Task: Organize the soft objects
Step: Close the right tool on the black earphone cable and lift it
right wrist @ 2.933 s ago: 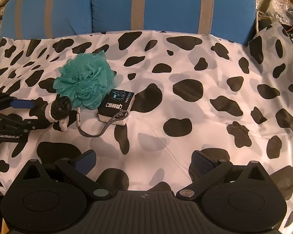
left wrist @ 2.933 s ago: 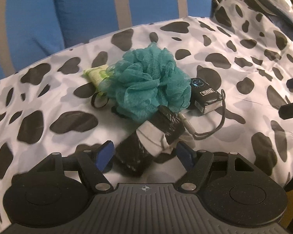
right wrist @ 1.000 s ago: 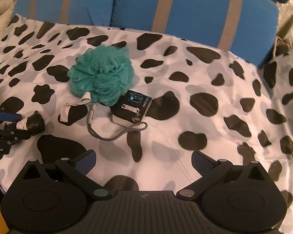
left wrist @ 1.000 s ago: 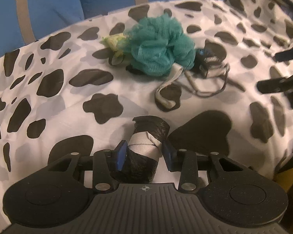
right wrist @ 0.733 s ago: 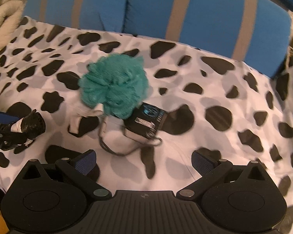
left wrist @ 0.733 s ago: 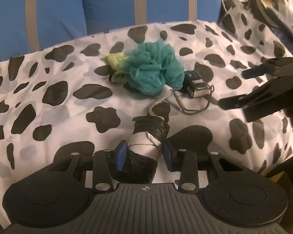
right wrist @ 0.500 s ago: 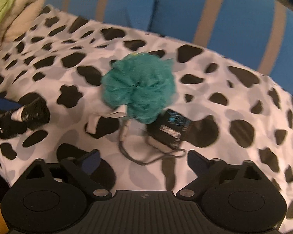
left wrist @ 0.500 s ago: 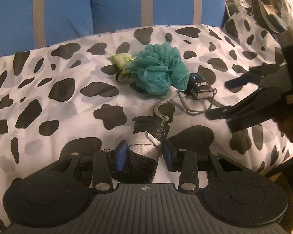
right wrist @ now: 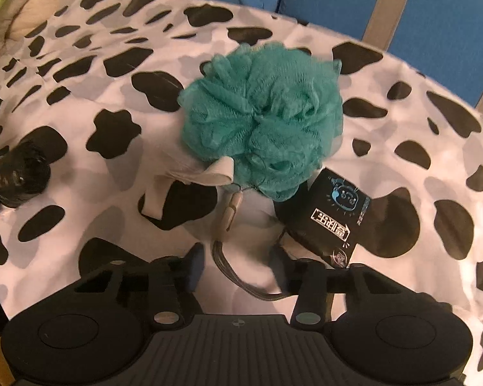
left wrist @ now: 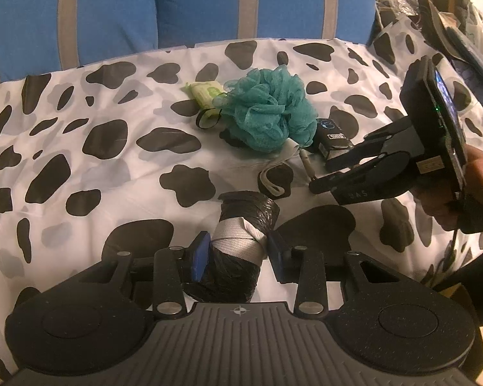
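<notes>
My left gripper (left wrist: 238, 252) is shut on a black roll with a grey-white band (left wrist: 241, 241), held low over the cow-print sheet (left wrist: 80, 160). The roll also shows at the left edge of the right wrist view (right wrist: 19, 173). A teal mesh bath pouf (right wrist: 264, 128) lies mid-sheet, with a beige strap (right wrist: 183, 180) under it. A black packet (right wrist: 331, 215) with a grey cord (right wrist: 241, 283) lies right of it. My right gripper (right wrist: 238, 265) hovers over the cord, its jaws narrowed but apart and empty. It shows in the left wrist view (left wrist: 331, 170).
A small green packet (left wrist: 206, 91) and a black hair tie (left wrist: 206, 119) lie behind the pouf. Blue cushions with grey stripes (left wrist: 209, 6) back the sheet. Clutter of dark items (left wrist: 450, 25) sits at the far right. A beige blanket (right wrist: 22, 6) lies at the far left.
My left gripper closed on the black roll and carried it back from the pouf. My right gripper moved in toward the cord and packet and narrowed its jaws.
</notes>
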The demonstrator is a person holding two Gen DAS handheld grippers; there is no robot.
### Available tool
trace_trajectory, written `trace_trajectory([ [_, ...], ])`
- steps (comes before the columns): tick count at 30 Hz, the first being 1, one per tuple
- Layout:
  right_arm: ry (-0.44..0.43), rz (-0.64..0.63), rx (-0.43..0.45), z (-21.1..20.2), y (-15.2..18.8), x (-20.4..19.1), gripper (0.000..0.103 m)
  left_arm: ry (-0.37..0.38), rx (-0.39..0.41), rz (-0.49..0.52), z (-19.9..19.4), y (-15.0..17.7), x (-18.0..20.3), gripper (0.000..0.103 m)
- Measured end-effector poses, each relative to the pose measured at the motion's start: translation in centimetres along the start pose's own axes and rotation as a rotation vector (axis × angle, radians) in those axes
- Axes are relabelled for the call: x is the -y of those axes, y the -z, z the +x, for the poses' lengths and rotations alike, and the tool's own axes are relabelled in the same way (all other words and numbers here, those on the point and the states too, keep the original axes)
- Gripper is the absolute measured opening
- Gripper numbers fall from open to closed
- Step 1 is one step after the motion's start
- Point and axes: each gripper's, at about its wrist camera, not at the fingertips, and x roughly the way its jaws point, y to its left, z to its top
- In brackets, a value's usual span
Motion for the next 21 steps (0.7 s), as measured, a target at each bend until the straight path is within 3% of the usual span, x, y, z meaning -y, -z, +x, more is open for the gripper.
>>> trace_trajectory([
  [1,-0.005,-0.002,-0.003,0.0,0.0,0.0,0.035,0.001,0.000,0.002,0.0,0.0,0.0,0.038],
  [3,-0.002,-0.011,-0.012,-0.1,-0.1,-0.1,0.013,0.003,0.000,0.005,0.0,-0.1,0.2,0.038],
  [5,0.005,-0.016,-0.024,-0.2,-0.1,-0.2,0.004,0.003,-0.002,0.007,0.1,0.0,0.2,0.038],
  [21,0.081,0.000,-0.056,-4.2,1.0,1.0,0.004,0.000,0.014,0.016,-0.4,-0.4,1.4,0.038],
])
